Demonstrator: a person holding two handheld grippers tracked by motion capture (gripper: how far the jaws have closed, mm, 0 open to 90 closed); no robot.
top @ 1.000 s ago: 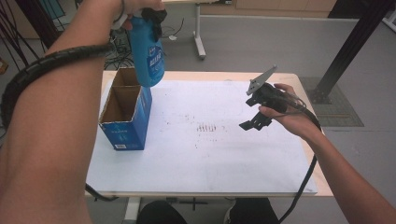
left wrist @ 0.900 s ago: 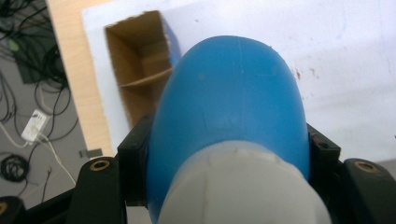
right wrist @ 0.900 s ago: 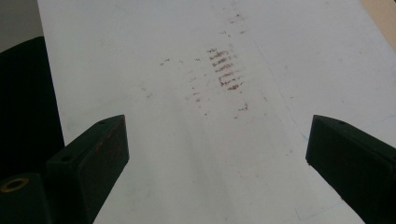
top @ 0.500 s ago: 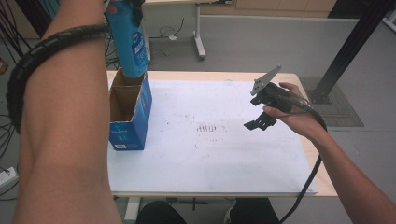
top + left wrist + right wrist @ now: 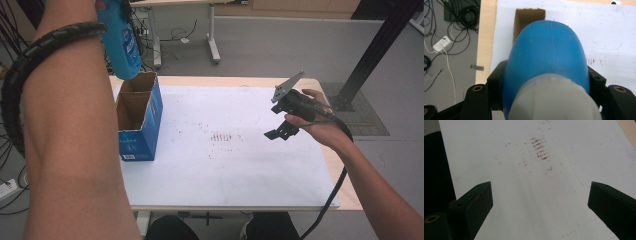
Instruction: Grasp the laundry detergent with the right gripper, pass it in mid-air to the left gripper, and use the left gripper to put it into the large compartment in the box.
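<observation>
Because the left gripper point(image 5: 107, 5) squeezes the blue bottle point(image 5: 120, 42) near its cap, the bottle hangs bottom-down at eleven o'clock in the high view, just above the open cardboard box point(image 5: 137, 117), likely so it can drop in, while the right gripper point(image 5: 280, 132) waits over the white table point(image 5: 240, 170) at three o'clock. In the left gripper view, the jaws hug the bottle point(image 5: 546, 52) with the box point(image 5: 529, 17) at twelve o'clock. In the right gripper view, the jaws stand wide apart with nothing between them, so that hand is free to help.
</observation>
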